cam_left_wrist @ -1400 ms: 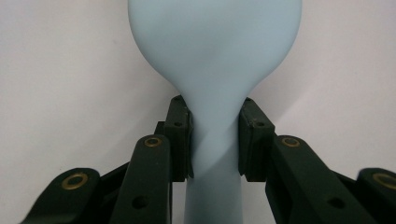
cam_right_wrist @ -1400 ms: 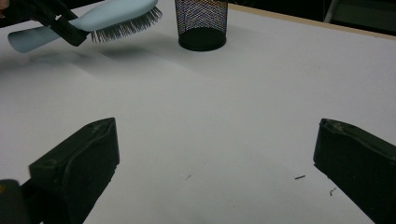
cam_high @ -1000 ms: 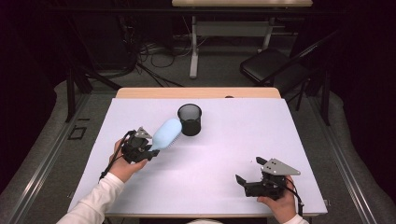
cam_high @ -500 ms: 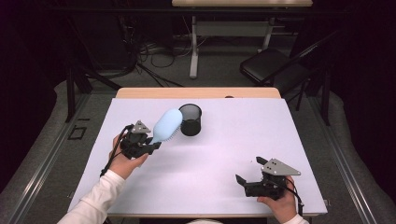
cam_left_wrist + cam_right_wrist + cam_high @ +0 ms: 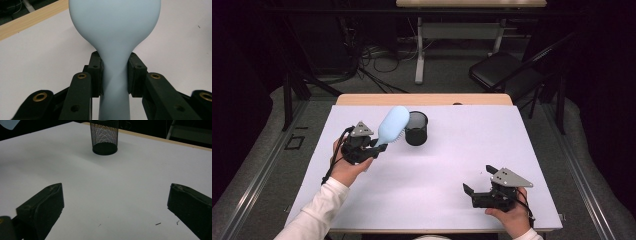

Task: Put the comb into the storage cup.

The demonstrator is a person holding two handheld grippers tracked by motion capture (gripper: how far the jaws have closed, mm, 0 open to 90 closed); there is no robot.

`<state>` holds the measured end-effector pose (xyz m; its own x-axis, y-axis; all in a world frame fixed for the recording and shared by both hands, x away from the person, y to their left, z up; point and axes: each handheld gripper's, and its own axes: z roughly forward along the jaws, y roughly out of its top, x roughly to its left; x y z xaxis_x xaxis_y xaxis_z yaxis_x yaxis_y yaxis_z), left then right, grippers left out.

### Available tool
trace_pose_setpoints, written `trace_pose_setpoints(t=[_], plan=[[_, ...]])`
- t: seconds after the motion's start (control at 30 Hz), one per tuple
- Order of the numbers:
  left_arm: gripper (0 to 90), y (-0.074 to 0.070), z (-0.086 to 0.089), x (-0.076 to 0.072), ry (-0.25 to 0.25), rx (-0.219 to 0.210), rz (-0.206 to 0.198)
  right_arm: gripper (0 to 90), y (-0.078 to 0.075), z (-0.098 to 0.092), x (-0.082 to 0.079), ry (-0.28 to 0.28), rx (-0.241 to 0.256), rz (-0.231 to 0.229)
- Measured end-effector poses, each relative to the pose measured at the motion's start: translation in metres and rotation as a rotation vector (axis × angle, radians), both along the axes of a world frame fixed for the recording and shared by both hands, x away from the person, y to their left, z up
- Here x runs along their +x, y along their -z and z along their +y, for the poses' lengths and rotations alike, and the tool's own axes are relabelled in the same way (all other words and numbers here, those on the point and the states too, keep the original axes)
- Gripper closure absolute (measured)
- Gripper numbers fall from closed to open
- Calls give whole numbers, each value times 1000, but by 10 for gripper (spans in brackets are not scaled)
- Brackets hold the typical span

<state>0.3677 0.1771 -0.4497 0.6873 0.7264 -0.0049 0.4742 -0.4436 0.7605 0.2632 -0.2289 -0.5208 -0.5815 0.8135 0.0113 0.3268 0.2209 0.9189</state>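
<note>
A light blue brush [image 5: 393,125] with a rounded paddle head is held up off the white table [image 5: 452,155], tilted head-up and away from me. My left gripper [image 5: 379,146] is shut on its narrow handle; in the left gripper view the pads [image 5: 96,73] clamp the brush [image 5: 115,30] handle from both sides. The head hangs just left of a black mesh cup [image 5: 416,129], which stands upright toward the table's back. My right gripper [image 5: 478,179] rests near the front right, open, with nothing between its jaws [image 5: 117,202], and faces the cup [image 5: 104,137].
A wooden table edge [image 5: 422,99] runs behind the white surface. Beyond it are a dark folding chair [image 5: 507,70], desk legs and cables on the floor. A corner of the brush [image 5: 8,123] shows at the top left of the right gripper view.
My left gripper has raised the brush and carried it right toward the cup, its head tipping more upright. The right gripper has stayed where it was.
</note>
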Motion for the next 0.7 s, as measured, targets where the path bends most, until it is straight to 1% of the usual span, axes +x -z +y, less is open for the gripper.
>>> trace_pose_setpoints(t=[0.07,0.1,0.23,0.3,0.33,0.37,0.4,0.43,0.47,0.57,0.7], plan=[[698,-2,-1,1,0,-10,-8,26,-2,2,1,-1,1,17],[698,-3,-1,1,-1,-14,-12,35,-2,3,3,-1,14,16],[698,-8,-3,2,-3,-16,-26,83,-4,3,9,6,65,40],[698,-11,-3,2,-2,-15,-31,113,-5,1,13,13,93,57],[698,-12,-4,2,-3,-18,-34,120,-5,0,15,15,112,77],[698,-13,-4,3,-1,-19,-35,120,-7,-1,19,19,108,108],[698,-14,-4,3,-2,-20,-37,126,-10,-1,21,20,85,124],[698,-15,-5,3,0,-20,-40,141,-13,-2,23,21,75,115],[698,-16,-5,4,-1,-24,-41,142,-17,-2,25,18,69,110],[698,-17,-6,5,-3,-29,-44,142,-31,-1,30,0,33,95],[698,-19,-8,6,-6,-37,-55,141,-50,1,39,-18,31,109]])
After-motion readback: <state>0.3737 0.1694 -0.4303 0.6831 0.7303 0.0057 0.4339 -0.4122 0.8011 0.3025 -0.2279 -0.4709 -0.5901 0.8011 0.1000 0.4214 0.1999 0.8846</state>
